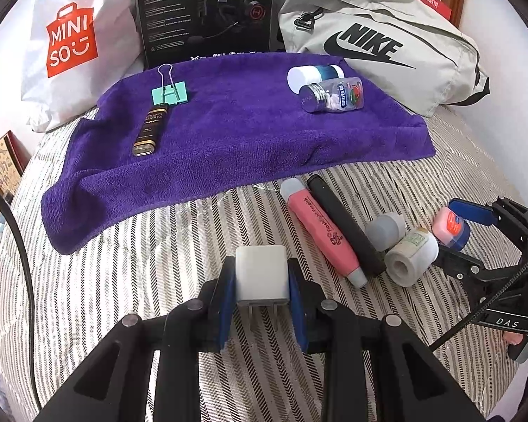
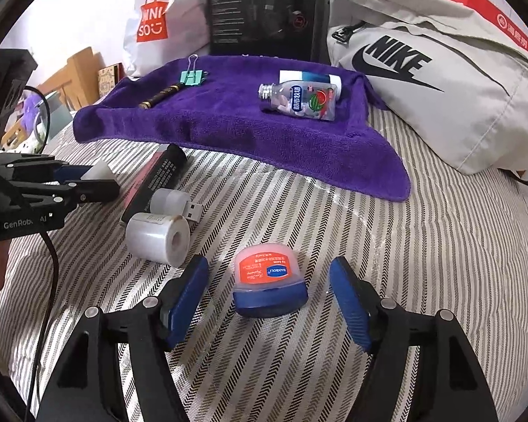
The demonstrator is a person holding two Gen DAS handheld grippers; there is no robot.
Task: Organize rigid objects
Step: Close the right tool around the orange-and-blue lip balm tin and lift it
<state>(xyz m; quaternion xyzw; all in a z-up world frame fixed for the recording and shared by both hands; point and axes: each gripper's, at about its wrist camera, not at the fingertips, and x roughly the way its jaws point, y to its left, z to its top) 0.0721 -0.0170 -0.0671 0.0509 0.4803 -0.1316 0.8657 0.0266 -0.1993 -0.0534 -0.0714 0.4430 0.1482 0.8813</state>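
Left wrist view: the left gripper (image 1: 262, 277) clamps a white plug (image 1: 261, 273) in front of the purple towel (image 1: 236, 130).

Right wrist view: the right gripper (image 2: 269, 297) stands wide around a small jar (image 2: 269, 286), seemingly not touching it, also before the towel (image 2: 250, 126).

Probably a home: striped bedding (image 1: 123, 281)

"MINISO" on white bag (image 1: 70, 38), "NIKE" on grey bag (image 1: 369, 45).
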